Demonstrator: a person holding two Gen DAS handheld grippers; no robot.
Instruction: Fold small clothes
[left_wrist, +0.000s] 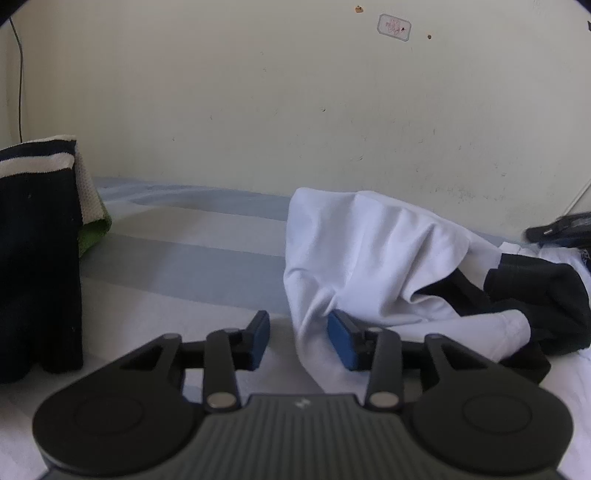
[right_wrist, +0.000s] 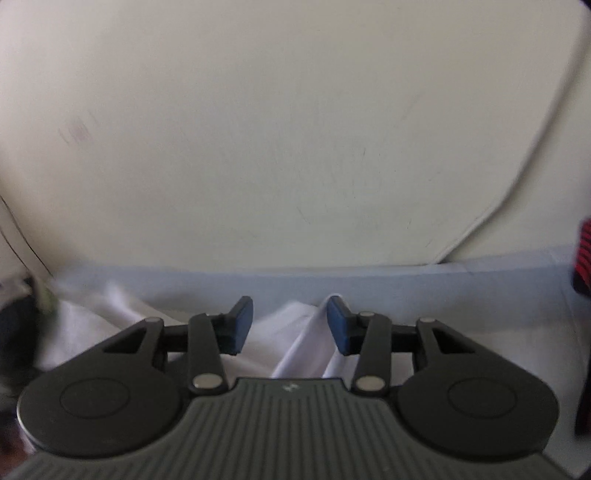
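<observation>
A crumpled white garment (left_wrist: 369, 251) lies on the striped bed sheet (left_wrist: 203, 266), heaped up at the right with a black garment (left_wrist: 535, 295) tangled in it. My left gripper (left_wrist: 298, 339) is low over the sheet, jaws apart. A hanging fold of the white cloth runs between the blue pads and lies against the right pad (left_wrist: 341, 343), while the left pad stays clear of it. In the blurred right wrist view, my right gripper (right_wrist: 290, 325) also stands open. A ridge of the white garment (right_wrist: 306, 350) rises between its pads, close to the right one.
A folded pile of dark cloth with a white stripe (left_wrist: 37, 240) and a green piece (left_wrist: 94, 232) stands at the left. A dark device (left_wrist: 561, 227) lies by the wall at the right. A white cable (right_wrist: 517, 184) runs down the wall, and something red and black striped (right_wrist: 583, 254) sits at the right edge.
</observation>
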